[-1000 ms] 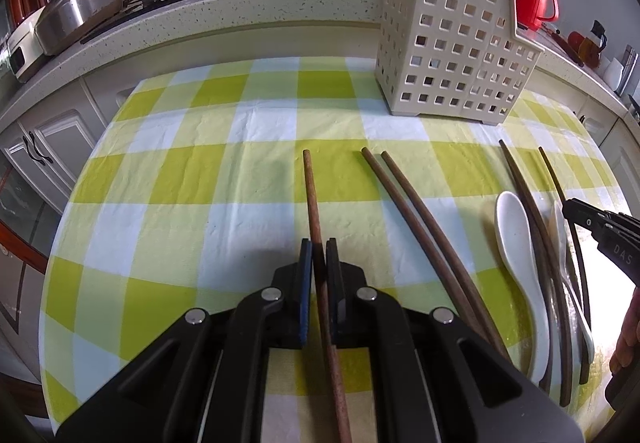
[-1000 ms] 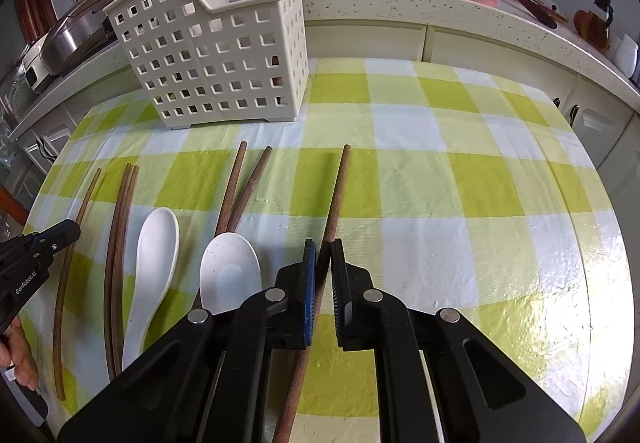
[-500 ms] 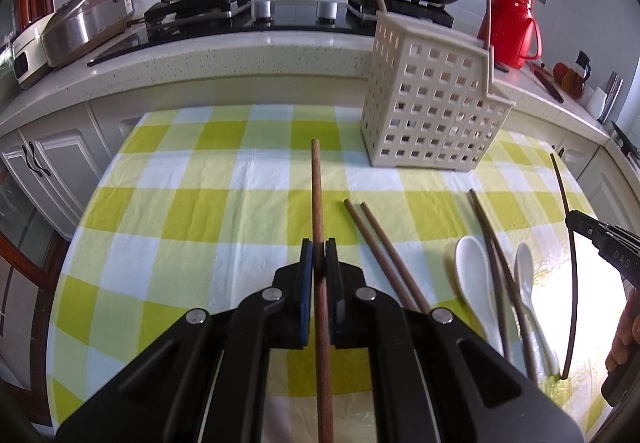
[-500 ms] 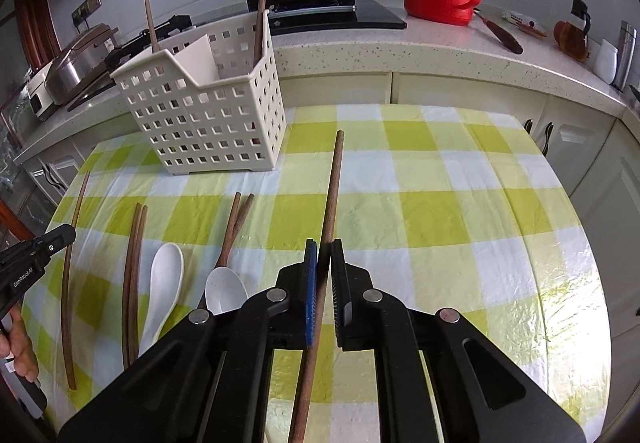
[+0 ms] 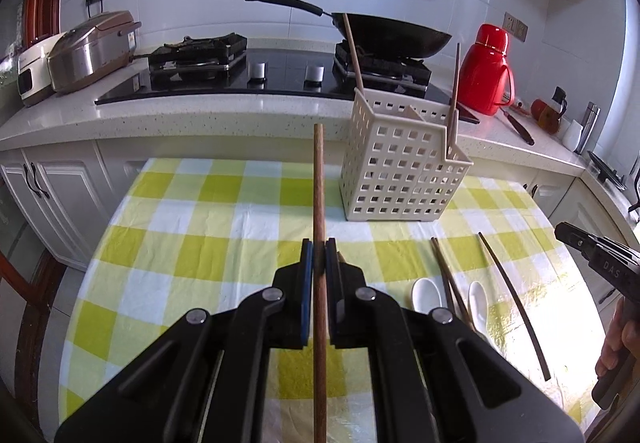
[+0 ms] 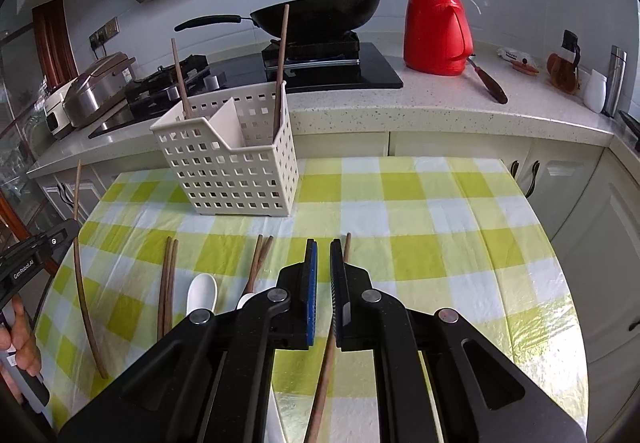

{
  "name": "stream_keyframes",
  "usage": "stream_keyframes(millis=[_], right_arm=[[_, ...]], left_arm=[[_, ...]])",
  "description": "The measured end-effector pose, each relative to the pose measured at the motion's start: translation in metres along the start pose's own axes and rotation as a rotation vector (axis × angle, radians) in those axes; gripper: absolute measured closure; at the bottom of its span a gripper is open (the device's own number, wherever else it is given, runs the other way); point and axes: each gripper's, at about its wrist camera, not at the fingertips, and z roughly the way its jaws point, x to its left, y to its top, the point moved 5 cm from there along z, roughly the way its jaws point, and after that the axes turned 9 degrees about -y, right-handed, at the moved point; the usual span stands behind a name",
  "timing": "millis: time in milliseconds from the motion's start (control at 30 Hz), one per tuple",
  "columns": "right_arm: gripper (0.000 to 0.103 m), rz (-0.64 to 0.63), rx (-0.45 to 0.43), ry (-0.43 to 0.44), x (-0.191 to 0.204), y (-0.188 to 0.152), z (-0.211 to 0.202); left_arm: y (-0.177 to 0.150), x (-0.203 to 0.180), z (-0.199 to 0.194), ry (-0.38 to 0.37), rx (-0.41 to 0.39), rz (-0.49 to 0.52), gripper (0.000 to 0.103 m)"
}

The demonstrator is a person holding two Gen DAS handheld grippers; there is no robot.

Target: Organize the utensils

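Chopstick (image 5: 319, 183), a brown wooden one, is clamped in the left gripper (image 5: 319, 255). A second ago it lay flat on the checked cloth (image 5: 200, 243); now it is lifted clear and points up and ahead, its tip just left of the basket (image 5: 400, 171) in the left wrist view. That suggests it is on its way to the basket, the white slotted caddy at the far edge of the cloth, where two sticks (image 5: 454, 99) already stand upright, one in each half. The left gripper's blue pads are closed tight on the stick, gripping it partway along its length. The right gripper (image 6: 323, 255) has changed too: half a second ago it pinched a second stick (image 6: 347, 243), and now its jaws stand a narrow gap apart with nothing between the pads. That stick runs behind the right finger, in front of the basket and to its right, apparently let go or slipped, though whether it still touches the finger cannot be told. It would probably need picking up again. Two white spoons (image 5: 426, 293) and more loose sticks (image 6: 168, 275) lie on the cloth in front of the basket, still to be sorted
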Motion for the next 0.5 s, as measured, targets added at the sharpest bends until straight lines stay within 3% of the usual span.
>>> stream_keyframes(millis=[367, 433, 500], right_arm=[[0.087, 0.008, 0.165, -0.061, -0.012, -0.033, 0.051], [0.073, 0.007, 0.202, -0.066, -0.014, -0.041, 0.065], [0.071, 0.002, 0.218, -0.076, -0.016, -0.046, 0.075]], left_arm=[[-0.001, -0.003, -0.001, -0.006, 0.006, 0.012, 0.097], [0.000, -0.003, 0.000, -0.007, 0.008, 0.015, 0.097], [0.000, -0.002, 0.001, -0.006, 0.009, 0.014, 0.097]])
